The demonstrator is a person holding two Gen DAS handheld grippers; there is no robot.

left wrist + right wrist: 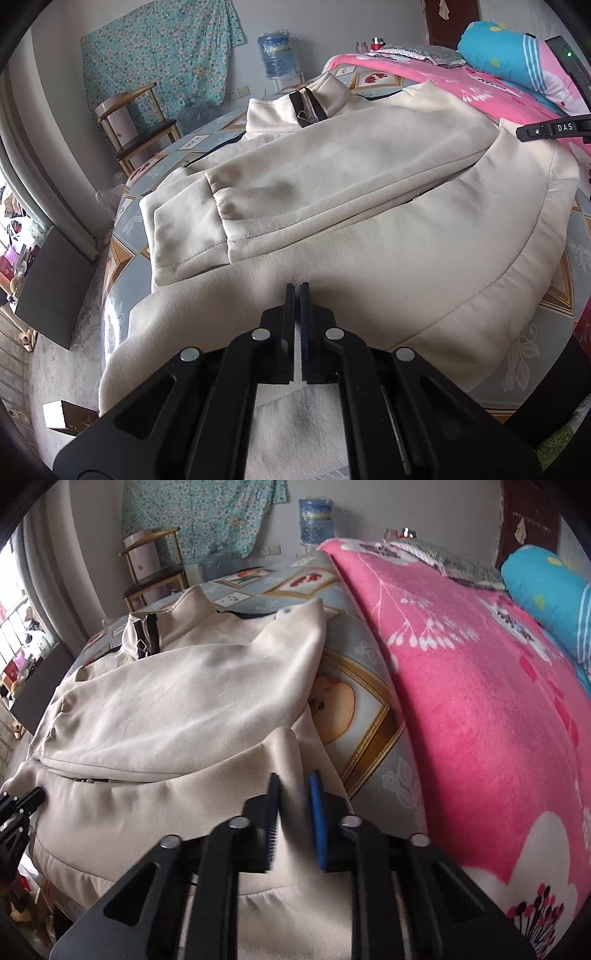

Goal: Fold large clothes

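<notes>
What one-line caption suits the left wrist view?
Shut left claw pinching the hem of a cream zip-collar jacket spread on a patterned bed, sleeves folded across.

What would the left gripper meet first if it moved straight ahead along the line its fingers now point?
Most likely the cream jacket itself: the left gripper, jaws shut, points down at the jacket's lower body panel just beyond its tips. Depth is hard to judge, but the folded sleeve lies farther on and to the left.
</notes>
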